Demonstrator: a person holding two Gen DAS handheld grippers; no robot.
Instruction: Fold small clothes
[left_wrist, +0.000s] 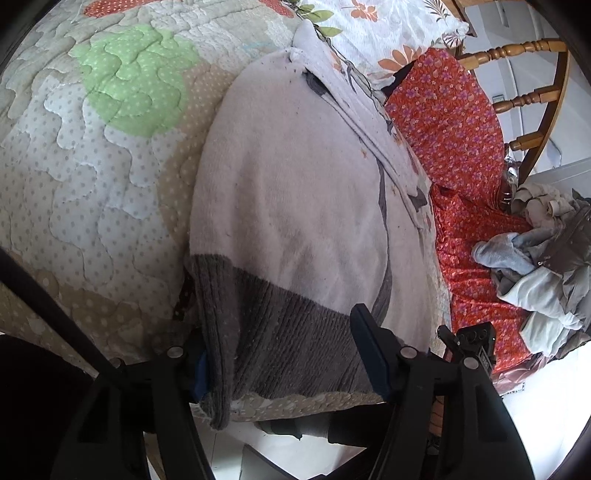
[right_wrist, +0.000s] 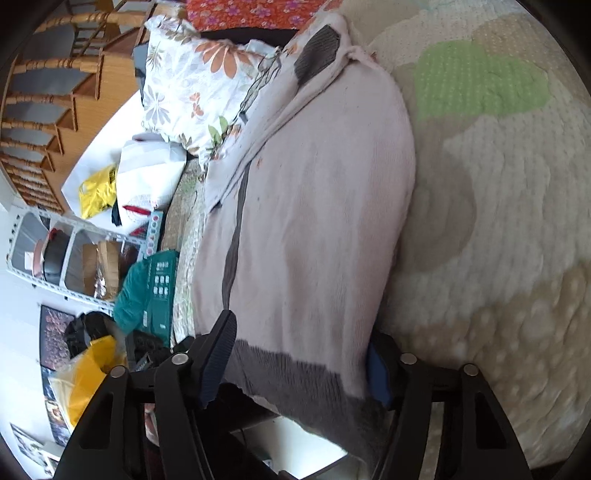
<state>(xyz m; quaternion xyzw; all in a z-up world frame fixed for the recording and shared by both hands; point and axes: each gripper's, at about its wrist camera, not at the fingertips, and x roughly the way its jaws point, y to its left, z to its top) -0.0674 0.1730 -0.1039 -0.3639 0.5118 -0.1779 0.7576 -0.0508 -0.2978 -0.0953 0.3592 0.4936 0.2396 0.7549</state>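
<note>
A pale pink knit sweater (left_wrist: 295, 192) with a dark grey ribbed hem (left_wrist: 280, 332) lies flat on the quilted bed cover (left_wrist: 92, 166). The hem hangs over the bed's near edge. My left gripper (left_wrist: 284, 365) is open, its jaws wide apart on either side of the hem. The sweater also shows in the right wrist view (right_wrist: 317, 206), with its grey hem (right_wrist: 303, 384) between the spread jaws of my open right gripper (right_wrist: 299, 373). A grey cuff (right_wrist: 317, 48) lies folded at the far end.
A floral pillow (right_wrist: 192, 85) and red floral cloth (left_wrist: 454, 122) lie beside the sweater. A heap of grey clothes (left_wrist: 546, 266) sits at the right. A wooden chair (left_wrist: 532, 92), white shelving (right_wrist: 62, 251) and bags on the floor (right_wrist: 92, 380) stand beyond the bed.
</note>
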